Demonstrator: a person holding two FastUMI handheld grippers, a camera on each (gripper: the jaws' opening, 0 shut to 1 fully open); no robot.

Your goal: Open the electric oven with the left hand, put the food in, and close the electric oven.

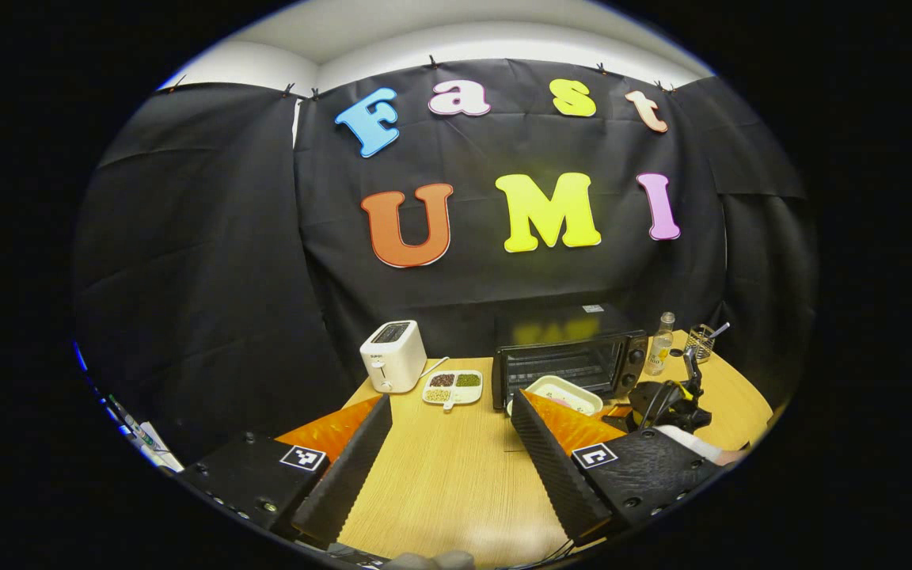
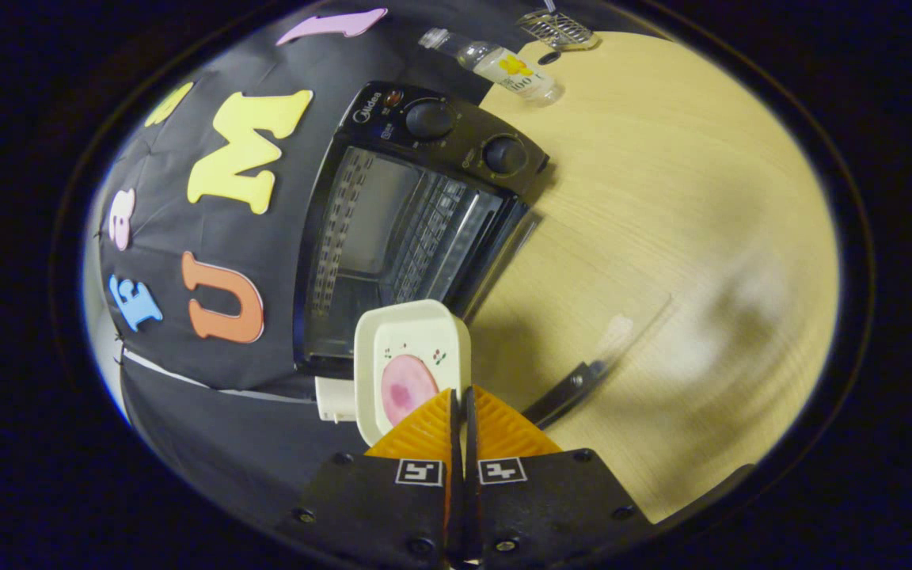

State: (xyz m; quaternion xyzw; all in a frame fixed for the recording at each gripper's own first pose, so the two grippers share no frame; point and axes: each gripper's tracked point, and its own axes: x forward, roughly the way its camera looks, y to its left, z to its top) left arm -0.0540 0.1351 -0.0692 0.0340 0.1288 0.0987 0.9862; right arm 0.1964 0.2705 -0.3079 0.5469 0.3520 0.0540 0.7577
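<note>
My right gripper (image 2: pixel 461 404) pinches the rim of the white food dish (image 2: pixel 412 360), mid-frame just before the open electric oven (image 2: pixel 393 229). My left gripper (image 1: pixel 448 443) hangs spread, farther back.

Both claws look like the same build: chunky black textured housings, each finger with a little black-and-white square marker tag and small screws along the base. The left claw (image 1: pixel 448 443) has ribbed black pads backed by ridged orange wedges, and the right claw (image 2: pixel 462 419) has those orange wedges too.
</note>
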